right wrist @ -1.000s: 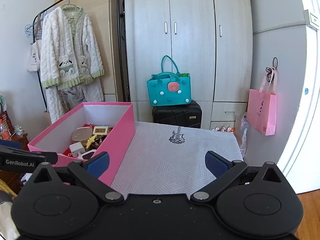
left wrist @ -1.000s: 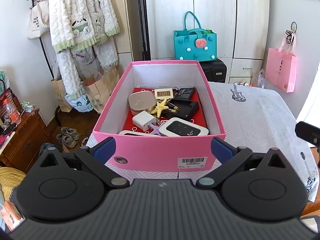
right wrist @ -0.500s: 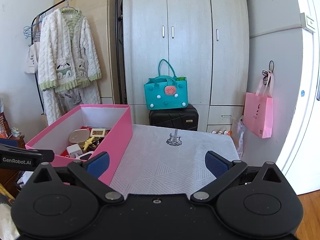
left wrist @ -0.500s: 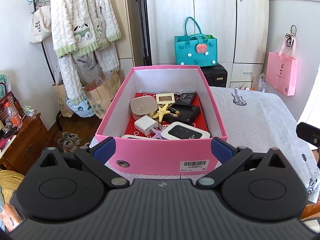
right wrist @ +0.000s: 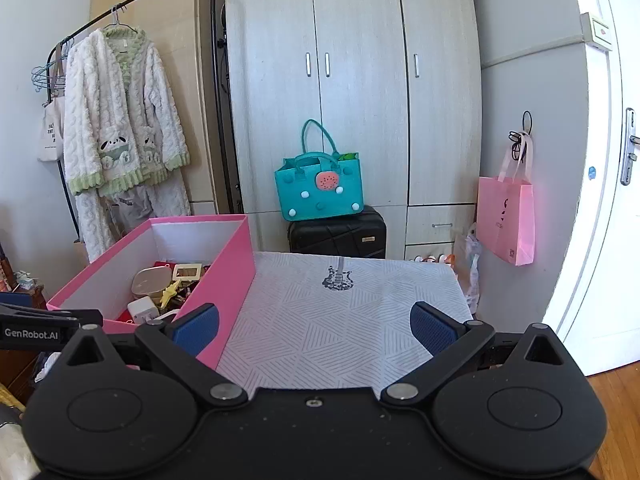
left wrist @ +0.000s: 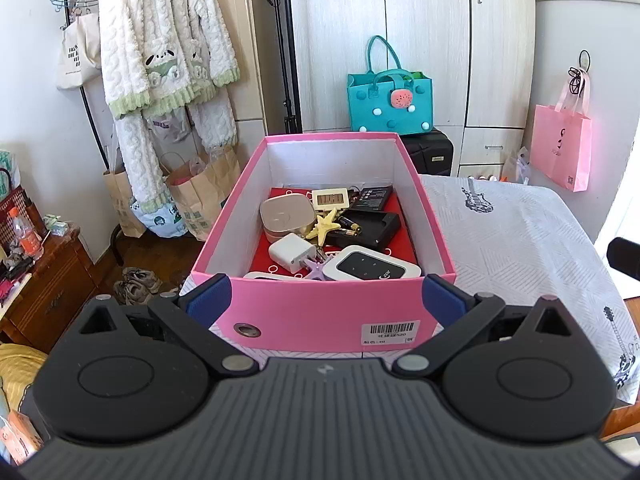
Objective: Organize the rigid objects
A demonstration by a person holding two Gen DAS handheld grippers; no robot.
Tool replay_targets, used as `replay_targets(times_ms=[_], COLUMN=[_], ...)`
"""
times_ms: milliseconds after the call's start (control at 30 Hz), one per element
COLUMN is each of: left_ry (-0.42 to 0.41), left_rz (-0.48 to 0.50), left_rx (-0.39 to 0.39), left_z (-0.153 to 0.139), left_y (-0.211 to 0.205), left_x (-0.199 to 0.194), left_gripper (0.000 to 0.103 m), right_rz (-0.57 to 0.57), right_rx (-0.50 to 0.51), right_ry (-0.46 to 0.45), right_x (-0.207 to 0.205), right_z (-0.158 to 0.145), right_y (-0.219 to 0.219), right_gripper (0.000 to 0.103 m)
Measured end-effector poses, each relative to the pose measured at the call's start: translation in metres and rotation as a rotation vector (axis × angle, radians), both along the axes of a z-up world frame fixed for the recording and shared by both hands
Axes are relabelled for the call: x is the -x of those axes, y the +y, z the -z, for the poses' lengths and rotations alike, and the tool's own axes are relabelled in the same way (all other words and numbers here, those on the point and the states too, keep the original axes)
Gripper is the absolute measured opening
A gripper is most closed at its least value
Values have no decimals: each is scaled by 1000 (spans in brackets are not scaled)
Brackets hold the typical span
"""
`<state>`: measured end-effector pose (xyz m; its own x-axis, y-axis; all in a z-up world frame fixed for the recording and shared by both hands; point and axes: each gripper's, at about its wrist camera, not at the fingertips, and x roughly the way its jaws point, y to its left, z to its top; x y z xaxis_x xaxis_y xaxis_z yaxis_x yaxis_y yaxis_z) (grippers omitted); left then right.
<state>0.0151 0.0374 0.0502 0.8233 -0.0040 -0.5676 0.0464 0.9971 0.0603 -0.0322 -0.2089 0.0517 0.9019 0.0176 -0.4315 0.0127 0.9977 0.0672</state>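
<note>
A pink box point(left wrist: 320, 312) stands on the left part of the table, also shown in the right wrist view point(right wrist: 236, 264). It holds several rigid items: a white router point(left wrist: 370, 268), a white charger point(left wrist: 290, 252), a beige case point(left wrist: 286, 212), a yellow starfish point(left wrist: 326, 222), a black holder with batteries point(left wrist: 372, 226). My left gripper point(left wrist: 324, 300) is open and empty, just in front of the box's near wall. My right gripper point(right wrist: 314, 324) is open and empty over the tablecloth, right of the box.
A white patterned tablecloth point(right wrist: 340, 320) covers the table. Behind stand a wardrobe point(right wrist: 352, 80), a black suitcase point(right wrist: 338, 236) with a teal bag point(right wrist: 320, 184), and a pink bag point(right wrist: 508, 216) on the wall. A clothes rack and paper bags point(left wrist: 192, 188) are left.
Both grippers have drawn back and risen a little, so the box looks slightly smaller and farther. Both stay open and empty.
</note>
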Motion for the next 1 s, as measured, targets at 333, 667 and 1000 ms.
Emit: replay_targets(times_ms=[333,667,1000], left_ry=[-20,-14,-15], left_rz=[28,1,-3], left_rx=[-12,-5,-9], left_z=[-3,-1,0], left_y=[-3,-2,-3], left_x=[5,7,8], left_gripper=[103,103,103], right_rz=[-10,-14,-13], right_rx=[3,6,9], right_ry=[-5,-15,-7], right_x=[1,7,5], right_z=[-1,-2,-3], right_y=[2,3,3], right_gripper=[103,103,103])
